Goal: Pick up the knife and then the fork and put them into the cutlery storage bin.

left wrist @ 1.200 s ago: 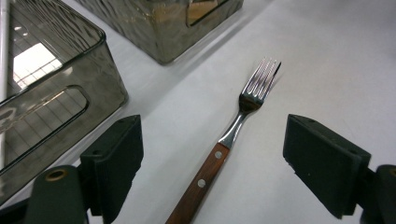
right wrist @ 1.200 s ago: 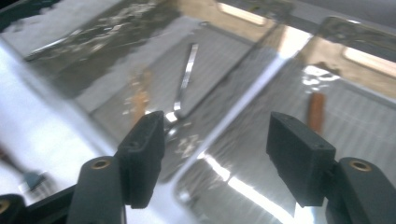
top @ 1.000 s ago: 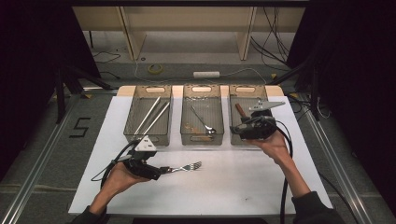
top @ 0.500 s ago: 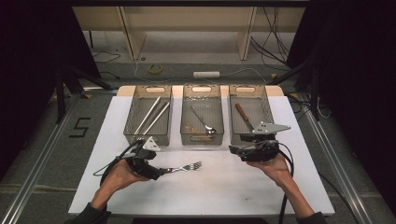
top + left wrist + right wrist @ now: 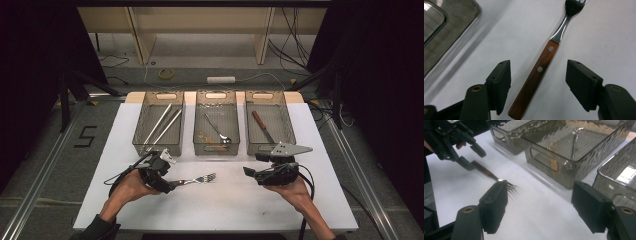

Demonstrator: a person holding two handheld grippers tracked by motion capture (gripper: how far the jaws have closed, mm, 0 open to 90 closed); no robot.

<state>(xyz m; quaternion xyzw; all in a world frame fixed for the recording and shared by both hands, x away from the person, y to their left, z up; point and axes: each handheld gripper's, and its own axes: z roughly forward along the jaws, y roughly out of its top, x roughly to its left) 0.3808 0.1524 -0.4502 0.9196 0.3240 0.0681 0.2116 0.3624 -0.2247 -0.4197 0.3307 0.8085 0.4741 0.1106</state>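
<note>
Left hand-held gripper (image 5: 167,186) straddles the fork (image 5: 197,179) handle, its jaws closing.

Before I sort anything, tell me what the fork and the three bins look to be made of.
Fork: the handle looks like reddish-brown wood with a smooth finish, fixed by two metal rivets; the neck and tines are shiny metal, probably steel, going by the bright reflections. Bins: they seem to be clear, smoke-tinted plastic, since you see the cutlery through the walls, which ripple and glint in the right gripper view.

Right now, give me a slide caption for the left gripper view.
Left gripper open astride the wooden-handled fork lying on the white table, jaws just closing, not yet touching.
</note>
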